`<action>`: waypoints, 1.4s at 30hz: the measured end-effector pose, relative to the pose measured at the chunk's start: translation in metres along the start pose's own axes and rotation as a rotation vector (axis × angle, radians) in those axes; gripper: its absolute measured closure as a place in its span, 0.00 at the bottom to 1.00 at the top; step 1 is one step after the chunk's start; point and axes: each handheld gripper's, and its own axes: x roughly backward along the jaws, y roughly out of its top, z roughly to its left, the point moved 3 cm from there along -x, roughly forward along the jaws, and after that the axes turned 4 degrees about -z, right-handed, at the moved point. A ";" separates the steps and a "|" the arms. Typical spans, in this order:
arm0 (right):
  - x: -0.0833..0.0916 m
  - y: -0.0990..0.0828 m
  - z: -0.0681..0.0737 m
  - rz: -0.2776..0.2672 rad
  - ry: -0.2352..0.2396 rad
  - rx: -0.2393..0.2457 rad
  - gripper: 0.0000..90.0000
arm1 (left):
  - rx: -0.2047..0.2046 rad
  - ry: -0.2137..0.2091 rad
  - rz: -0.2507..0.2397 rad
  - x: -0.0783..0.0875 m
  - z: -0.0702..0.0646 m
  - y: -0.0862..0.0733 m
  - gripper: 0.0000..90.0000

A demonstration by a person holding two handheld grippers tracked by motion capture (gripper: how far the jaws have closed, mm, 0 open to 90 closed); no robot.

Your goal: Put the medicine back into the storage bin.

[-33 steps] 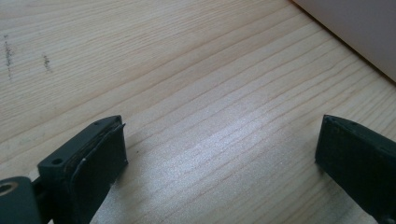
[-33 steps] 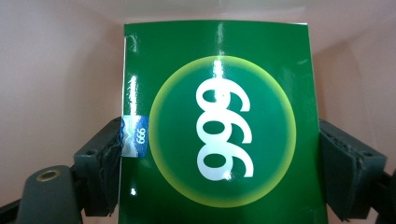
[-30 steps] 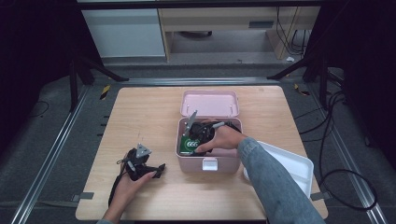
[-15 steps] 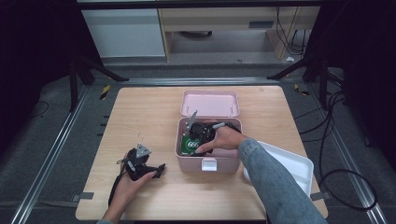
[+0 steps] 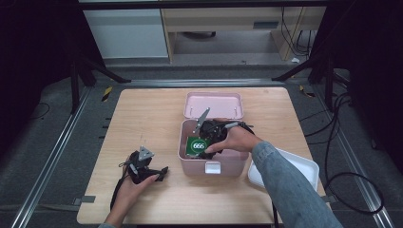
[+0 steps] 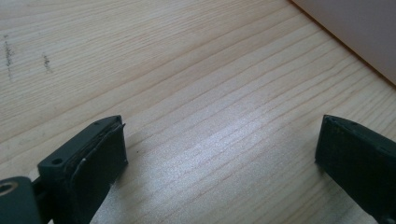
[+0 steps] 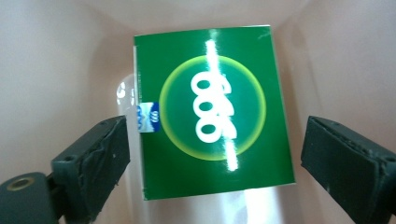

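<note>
The right gripper (image 5: pixel 205 138) is hovering inside the open pink plastic box (image 5: pixel 190 164), its fingers having just been opening and now standing apart around, not pressing, the glossy green carton marked "666" (image 7: pixel 212 112), which is lying flat on the box floor. The carton looks light, stiff-sided, slippery and crushable; its opposite long edges suit gripping. The left gripper (image 5: pixel 159 172) is resting on the wooden table (image 5: pixel 142 118), fingers apart.
</note>
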 end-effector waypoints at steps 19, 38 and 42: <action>0.050 -0.004 0.001 -0.075 -0.101 0.000 0.21 | 0.002 0.000 -0.001 0.000 0.000 0.000 0.01; 0.149 -0.083 -0.012 -0.159 -0.281 -0.194 0.37 | 0.004 0.002 -0.002 0.000 0.000 0.000 0.01; 0.162 -0.103 -0.010 -0.163 -0.301 -0.221 0.40 | 0.004 0.003 -0.003 0.000 -0.001 0.000 0.01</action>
